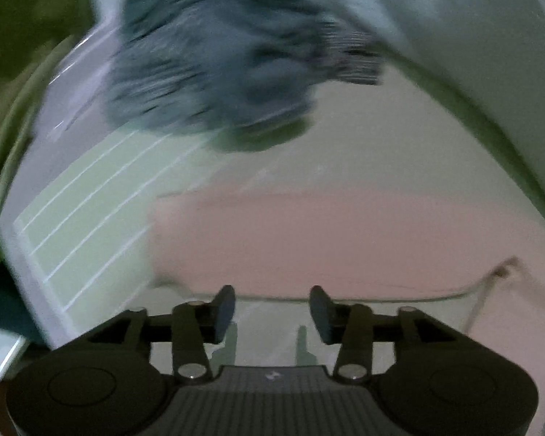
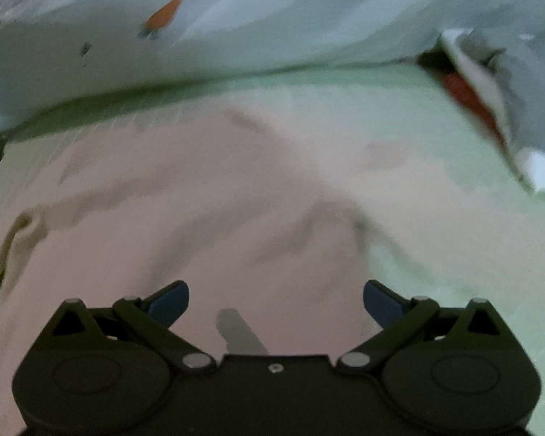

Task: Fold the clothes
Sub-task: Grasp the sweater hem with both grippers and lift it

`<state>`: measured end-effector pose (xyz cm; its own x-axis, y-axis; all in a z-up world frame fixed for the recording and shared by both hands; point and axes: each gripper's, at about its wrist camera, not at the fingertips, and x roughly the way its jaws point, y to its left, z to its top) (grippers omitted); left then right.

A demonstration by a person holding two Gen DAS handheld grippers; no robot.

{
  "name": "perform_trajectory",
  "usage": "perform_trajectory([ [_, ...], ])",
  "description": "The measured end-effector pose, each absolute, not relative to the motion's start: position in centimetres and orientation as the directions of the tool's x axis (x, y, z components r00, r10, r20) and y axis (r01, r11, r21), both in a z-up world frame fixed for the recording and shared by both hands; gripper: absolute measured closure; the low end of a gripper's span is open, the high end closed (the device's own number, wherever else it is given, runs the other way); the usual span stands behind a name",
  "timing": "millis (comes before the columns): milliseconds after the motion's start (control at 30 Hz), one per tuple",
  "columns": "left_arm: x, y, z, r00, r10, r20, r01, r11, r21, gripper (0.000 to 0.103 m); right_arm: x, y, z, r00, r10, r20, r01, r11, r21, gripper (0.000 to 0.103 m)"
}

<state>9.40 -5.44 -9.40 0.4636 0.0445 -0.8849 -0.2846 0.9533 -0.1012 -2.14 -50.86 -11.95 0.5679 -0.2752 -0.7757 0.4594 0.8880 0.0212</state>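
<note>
Covering the bed, a pale striped sheet under dim light.

Two fisheye views, each from a gripper's wrist, looking forward and steeply down along its own fingers at a pale bed sheet. The left camera sits close above a pink cloth, a grey garment farther ahead — blurred. The right camera hangs close over the same pink cloth, a white quilt beyond — cloth and sheet are the shared ground.
</note>
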Motion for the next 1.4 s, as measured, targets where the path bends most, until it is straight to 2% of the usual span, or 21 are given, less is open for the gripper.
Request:
perform_trajectory([
  [100, 11.8, -9.4, -8.8, 0.484, 0.026, -0.875, -0.190, 0.979, -0.076, 0.048, -0.2, -53.7, -11.0, 0.596, -0.311, -0.740, 0.466, 0.885, 0.004, 0.006],
  [200, 14.9, -13.6, -8.7, 0.503, -0.005, -0.864, -0.099, 0.993, -0.063, 0.042, 2.5, -56.4, -10.7, 0.610, -0.343, -0.715, 0.483, 0.875, -0.007, 0.006],
  [333, 19.9, -18.8, -9.1, 0.491, -0.040, -0.870, -0.021, 0.998, -0.058, 0.042, 7.1, -58.9, -11.0, 0.603, -0.355, -0.714, 0.501, 0.866, -0.007, 0.007],
  [400, 22.0, -21.4, -9.3, 0.492, -0.051, -0.869, 0.032, 0.999, -0.040, 0.040, 9.3, -60.0, -11.5, 0.598, -0.338, -0.727, 0.496, 0.868, 0.004, 0.015],
  [533, 25.7, -26.4, -10.2, 0.491, -0.102, -0.865, 0.158, 0.987, -0.027, 0.038, 12.1, -61.2, -13.5, 0.621, -0.233, -0.748, 0.414, 0.908, 0.060, 0.016],
  [600, 27.5, -28.7, -10.8, 0.495, -0.128, -0.860, 0.223, 0.975, -0.017, 0.035, 12.7, -61.9, -14.3, 0.652, -0.154, -0.743, 0.373, 0.918, 0.137, 0.016],
  [733, 29.9, -32.0, -12.0, 0.480, -0.164, -0.862, 0.337, 0.941, 0.009, 0.035, 13.5, -62.8, -15.1, 0.670, -0.109, -0.734, 0.354, 0.916, 0.188, 0.014],
  [833, 30.8, -33.7, -12.7, 0.454, -0.202, -0.868, 0.408, 0.913, 0.000, 0.036, 13.7, -62.3, -14.9, 0.668, -0.089, -0.739, 0.295, 0.943, 0.153, 0.028],
  [867, 30.8, -34.0, -12.9, 0.448, -0.210, -0.869, 0.417, 0.909, -0.004, 0.038, 13.7, -62.0, -14.9, 0.665, -0.081, -0.742, 0.268, 0.954, 0.137, 0.034],
  [933, 30.7, -34.4, -13.4, 0.435, -0.217, -0.874, 0.421, 0.907, -0.016, 0.049, 13.7, -61.4, -14.7, 0.660, -0.065, -0.748, 0.213, 0.971, 0.104, 0.043],
  [967, 30.7, -34.6, -13.6, 0.428, -0.219, -0.877, 0.417, 0.909, -0.023, 0.060, 13.6, -61.0, -14.7, 0.658, -0.065, -0.750, 0.187, 0.979, 0.078, 0.049],
  [1000, 30.6, -34.6, -13.9, 0.423, -0.224, -0.878, 0.410, 0.911, -0.034, 0.077, 13.5, -60.6, -14.7, 0.657, -0.067, -0.751, 0.160, 0.986, 0.052, 0.059],
  [1033, 30.4, -34.6, -14.1, 0.424, -0.230, -0.876, 0.407, 0.912, -0.042, 0.084, 13.6, -60.4, -14.6, 0.659, -0.068, -0.749, 0.153, 0.987, 0.044, 0.068],
  [1067, 30.2, -34.6, -14.2, 0.427, -0.233, -0.874, 0.405, 0.913, -0.046, 0.093, 13.6, -60.4, -14.6, 0.661, -0.069, -0.747, 0.148, 0.988, 0.040, 0.095],
  [1167, 30.0, -34.8, -14.0, 0.472, -0.209, -0.857, 0.387, 0.922, -0.011, 0.096, 14.1, -60.1, -14.3, 0.676, -0.122, -0.726, 0.147, 0.989, -0.030, 0.098],
  [1267, 31.4, -34.2, -13.4, 0.495, -0.209, -0.843, 0.323, 0.945, -0.044, 0.096, 15.2, -60.5, -14.1, 0.699, -0.165, -0.695, 0.176, 0.983, -0.057, 0.098],
  [1333, 32.1, -33.9, -13.2, 0.508, -0.207, -0.836, 0.291, 0.955, -0.060, 0.093, 15.9, -60.8, -14.2, 0.711, -0.192, -0.676, 0.222, 0.974, -0.043, 0.098],
  [1367, 32.1, -34.0, -12.9, 0.513, -0.203, -0.834, 0.278, 0.959, -0.062, 0.087, 16.4, -61.0, -14.2, 0.702, -0.201, -0.684, 0.248, 0.968, -0.029, 0.097],
  [1400, 32.0, -33.9, -12.6, 0.519, -0.200, -0.831, 0.267, 0.962, -0.064, 0.085, 16.9, -61.1, -14.1, 0.690, -0.207, -0.693, 0.275, 0.961, -0.014, 0.093],
])
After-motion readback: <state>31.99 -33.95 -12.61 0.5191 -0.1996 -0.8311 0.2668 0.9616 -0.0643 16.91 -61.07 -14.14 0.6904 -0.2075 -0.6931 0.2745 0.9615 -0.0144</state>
